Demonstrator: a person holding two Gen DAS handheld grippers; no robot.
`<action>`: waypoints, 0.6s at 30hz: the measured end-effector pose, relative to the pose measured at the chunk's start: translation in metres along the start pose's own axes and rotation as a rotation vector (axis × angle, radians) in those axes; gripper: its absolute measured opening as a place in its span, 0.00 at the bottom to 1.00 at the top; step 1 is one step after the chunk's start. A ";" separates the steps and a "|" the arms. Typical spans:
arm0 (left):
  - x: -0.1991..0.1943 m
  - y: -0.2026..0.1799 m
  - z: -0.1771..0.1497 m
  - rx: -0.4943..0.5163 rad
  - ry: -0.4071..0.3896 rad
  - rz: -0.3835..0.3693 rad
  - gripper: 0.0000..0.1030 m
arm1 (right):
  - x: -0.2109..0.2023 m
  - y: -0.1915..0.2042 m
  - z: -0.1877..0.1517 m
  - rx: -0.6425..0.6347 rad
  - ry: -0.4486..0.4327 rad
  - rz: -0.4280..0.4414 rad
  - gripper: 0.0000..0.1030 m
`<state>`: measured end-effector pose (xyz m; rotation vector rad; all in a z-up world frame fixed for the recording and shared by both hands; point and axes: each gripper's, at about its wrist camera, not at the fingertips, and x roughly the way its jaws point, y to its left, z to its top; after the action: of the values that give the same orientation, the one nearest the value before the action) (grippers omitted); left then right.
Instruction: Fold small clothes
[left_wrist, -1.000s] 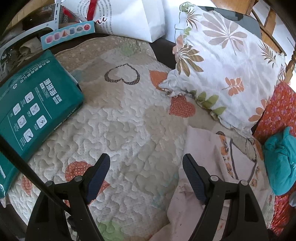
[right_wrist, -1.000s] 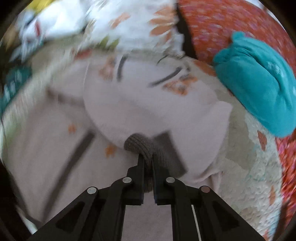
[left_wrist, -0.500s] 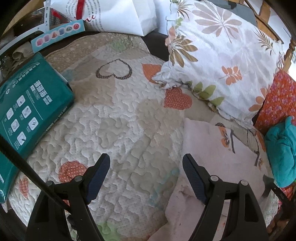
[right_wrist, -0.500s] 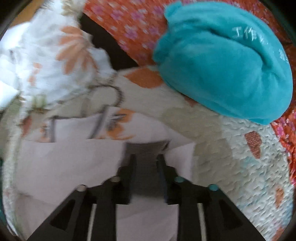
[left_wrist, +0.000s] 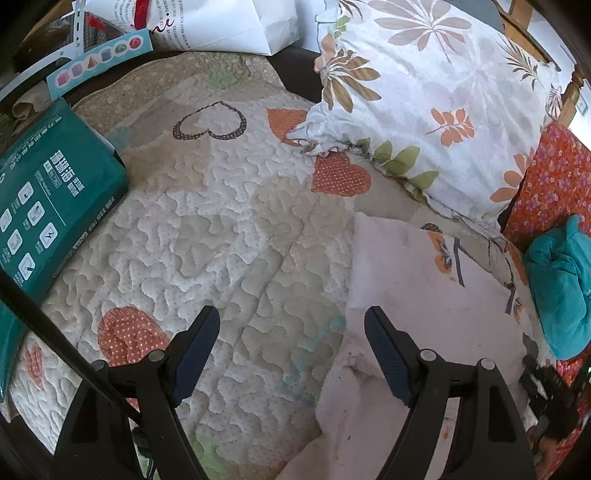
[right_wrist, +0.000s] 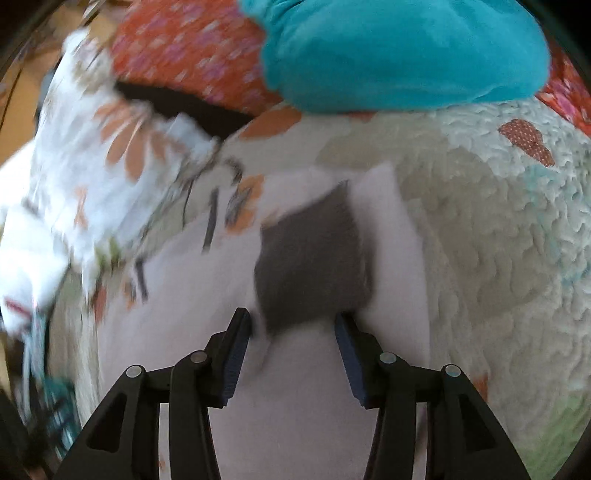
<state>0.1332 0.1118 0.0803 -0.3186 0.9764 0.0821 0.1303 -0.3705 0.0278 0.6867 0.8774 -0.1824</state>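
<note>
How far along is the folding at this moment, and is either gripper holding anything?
Partly done. The pale pink garment lies on the quilt with a grey cuff laid over its body, so one fold looks made. Nothing is in hand: the right gripper and left gripper are both open. Left: the rumpled near end of the garment, and the teal garment beside it looks unfolded.

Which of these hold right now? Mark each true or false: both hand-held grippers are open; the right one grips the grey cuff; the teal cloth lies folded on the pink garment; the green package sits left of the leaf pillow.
1. Both hand-held grippers, left and right, are open: true.
2. Right grips the grey cuff: false, nothing is held.
3. Teal cloth lies on the pink garment: false, beside it, bunched.
4. Green package sits left of the leaf pillow: true.
</note>
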 end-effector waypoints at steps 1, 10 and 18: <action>0.000 0.001 0.001 -0.002 0.002 -0.001 0.77 | 0.002 0.001 0.004 0.002 0.000 0.000 0.27; 0.000 0.004 0.001 -0.002 0.018 -0.017 0.77 | -0.054 -0.020 -0.006 0.018 -0.018 0.018 0.07; 0.003 0.009 -0.004 -0.005 0.049 -0.024 0.77 | -0.070 -0.025 -0.026 -0.061 -0.042 -0.067 0.10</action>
<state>0.1302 0.1194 0.0736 -0.3383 1.0207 0.0547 0.0583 -0.3820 0.0576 0.5947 0.8633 -0.2286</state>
